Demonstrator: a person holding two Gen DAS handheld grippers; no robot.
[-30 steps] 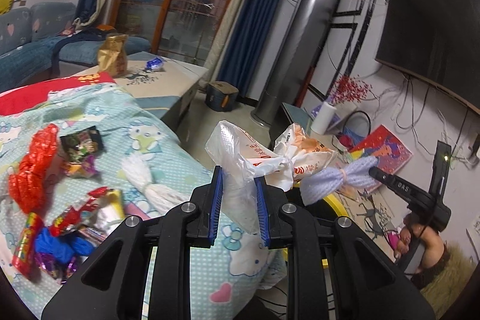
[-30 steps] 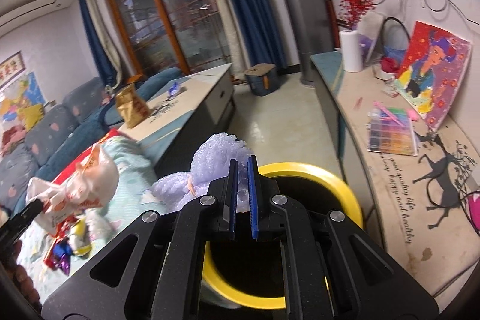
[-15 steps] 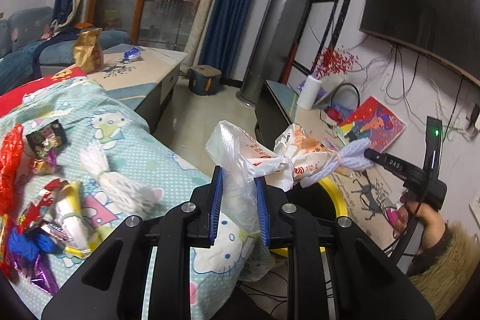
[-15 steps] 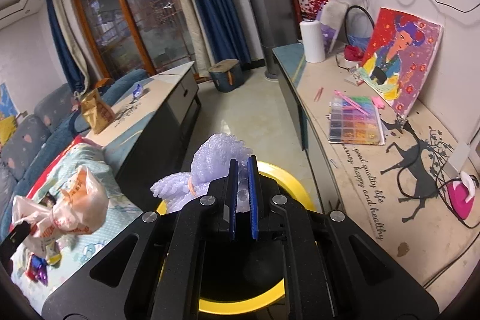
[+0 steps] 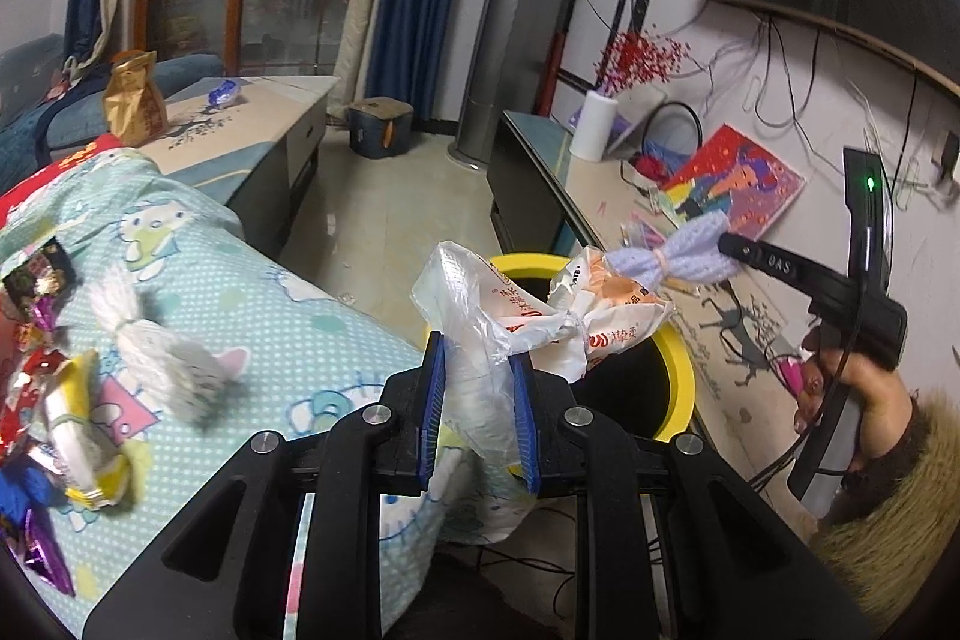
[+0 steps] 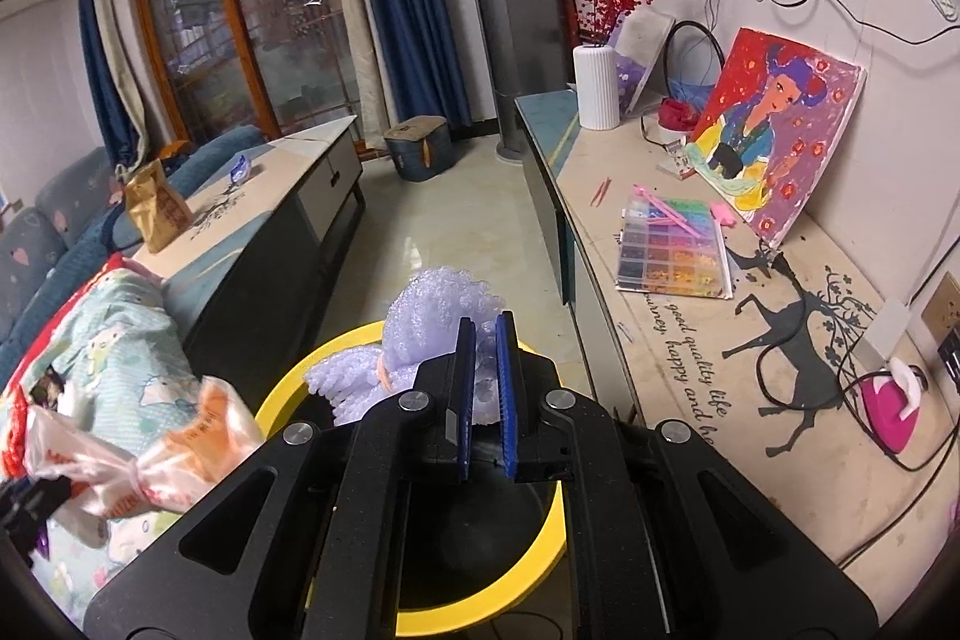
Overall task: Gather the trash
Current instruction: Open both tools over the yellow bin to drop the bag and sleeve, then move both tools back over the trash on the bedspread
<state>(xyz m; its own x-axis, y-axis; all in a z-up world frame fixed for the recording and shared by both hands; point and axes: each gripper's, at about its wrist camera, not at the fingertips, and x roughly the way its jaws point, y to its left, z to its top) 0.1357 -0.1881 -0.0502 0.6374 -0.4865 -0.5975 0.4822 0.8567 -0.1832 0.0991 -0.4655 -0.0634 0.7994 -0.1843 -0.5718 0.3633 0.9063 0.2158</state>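
My left gripper [image 5: 479,400] is shut on a knotted white and orange plastic bag [image 5: 540,322], held at the near rim of a yellow-rimmed black bin [image 5: 681,376]. My right gripper [image 6: 482,388] is shut on a lilac foam wad [image 6: 432,322], held over the same bin [image 6: 288,394]. In the left wrist view the lilac wad [image 5: 672,259] and the right gripper's tip [image 5: 729,244] sit just beyond the bag. The bag [image 6: 150,454] also shows at lower left in the right wrist view.
A cartoon-print blanket [image 5: 288,316] at left carries a white tied wad [image 5: 162,358] and several wrappers [image 5: 42,400]. A low cabinet [image 6: 690,340] at right holds a bead box [image 6: 672,250], a painting [image 6: 774,130] and cables. A coffee table [image 5: 240,124] stands behind.
Both grippers have moved toward the yellow bin with their loads still held. The bin now lies right beneath the bag and the lilac wad.
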